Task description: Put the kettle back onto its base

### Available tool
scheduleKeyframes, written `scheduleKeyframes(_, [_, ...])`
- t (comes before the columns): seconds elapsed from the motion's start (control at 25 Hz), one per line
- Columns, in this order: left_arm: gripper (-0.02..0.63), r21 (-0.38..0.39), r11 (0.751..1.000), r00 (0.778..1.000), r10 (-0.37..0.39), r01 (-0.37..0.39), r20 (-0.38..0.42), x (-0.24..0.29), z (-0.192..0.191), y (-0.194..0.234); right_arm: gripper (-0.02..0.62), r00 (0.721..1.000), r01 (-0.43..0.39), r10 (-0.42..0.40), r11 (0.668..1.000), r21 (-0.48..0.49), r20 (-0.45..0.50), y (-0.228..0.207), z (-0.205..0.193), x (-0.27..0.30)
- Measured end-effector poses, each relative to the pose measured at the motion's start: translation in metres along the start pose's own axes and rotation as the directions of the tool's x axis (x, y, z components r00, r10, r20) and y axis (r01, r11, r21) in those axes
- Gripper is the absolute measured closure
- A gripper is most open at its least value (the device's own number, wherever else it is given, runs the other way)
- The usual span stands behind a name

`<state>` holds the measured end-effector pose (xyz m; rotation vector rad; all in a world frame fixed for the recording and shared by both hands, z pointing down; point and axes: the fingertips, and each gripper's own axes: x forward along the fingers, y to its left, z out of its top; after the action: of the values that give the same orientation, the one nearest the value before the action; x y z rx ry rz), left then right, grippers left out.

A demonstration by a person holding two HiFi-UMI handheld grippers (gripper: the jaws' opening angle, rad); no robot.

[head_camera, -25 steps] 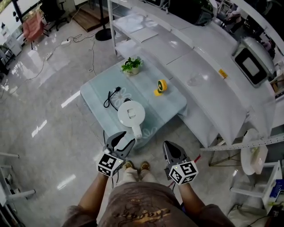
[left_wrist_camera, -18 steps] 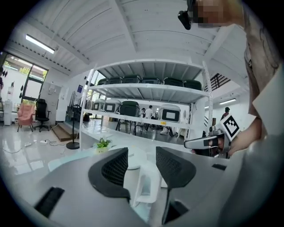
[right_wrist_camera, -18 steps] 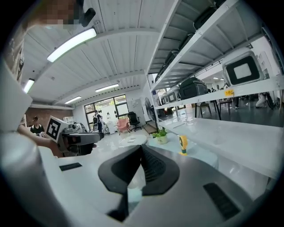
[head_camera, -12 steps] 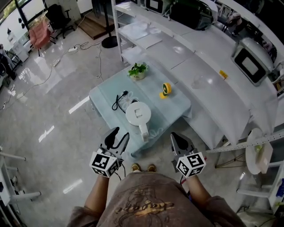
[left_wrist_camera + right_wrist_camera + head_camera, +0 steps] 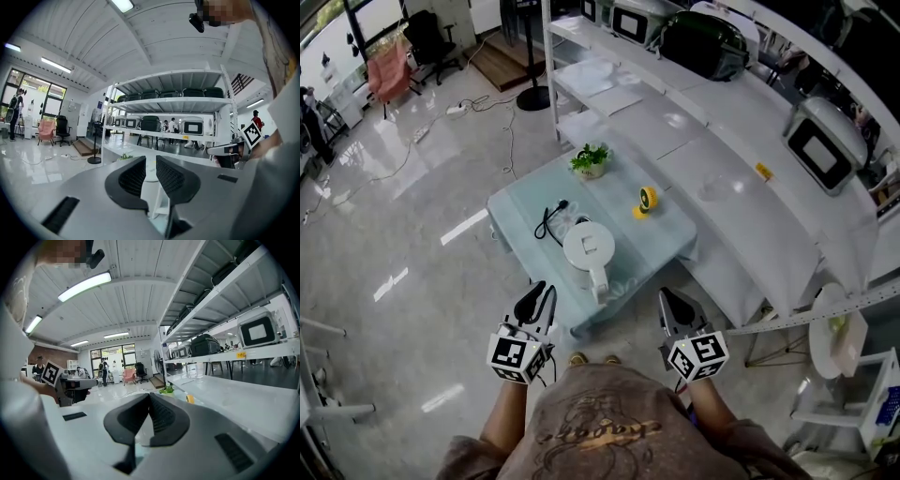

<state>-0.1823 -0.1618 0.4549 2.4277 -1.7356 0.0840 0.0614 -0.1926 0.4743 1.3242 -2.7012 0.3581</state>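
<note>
Though the shirt (image 5: 598, 424) bears lettering, it's unreadable.

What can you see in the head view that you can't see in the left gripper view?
Only the head view: the black cord and yellow tape roll on the blue table. Only the left gripper view: the ceiling lights. Both: the little plant, the pink chair and the right gripper.

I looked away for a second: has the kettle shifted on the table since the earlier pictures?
No. The kettle stands where it did on the table, just beside the black cord, with its handle pointing toward the table's near edge.
</note>
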Motion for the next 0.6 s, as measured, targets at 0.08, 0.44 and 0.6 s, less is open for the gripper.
scheduleKeyframes(0.08, [0.547,-0.009,1.0,1.0,0.015,-0.015,-0.004,-0.003,-0.004,0.001,0.601,1.0,0.006,-0.006,1.0,-0.001,0.001,0.0,-0.002,-0.001])
scheduleKeyframes(0.44, [0.584,-0.029,0.996,0.997,0.08,-0.08,-0.003,-0.014,-0.021,0.014,0.601,1.0,0.004,-0.004,1.0,-0.015,0.0,0.008,-0.011,-0.004])
scheduleKeyframes(0.6, [0.584,-0.039,0.997,0.998,0.066,-0.066,-0.014,-0.015,-0.023,0.01,0.601,1.0,0.005,-0.005,1.0,-0.011,-0.005,0.013,-0.015,-0.006])
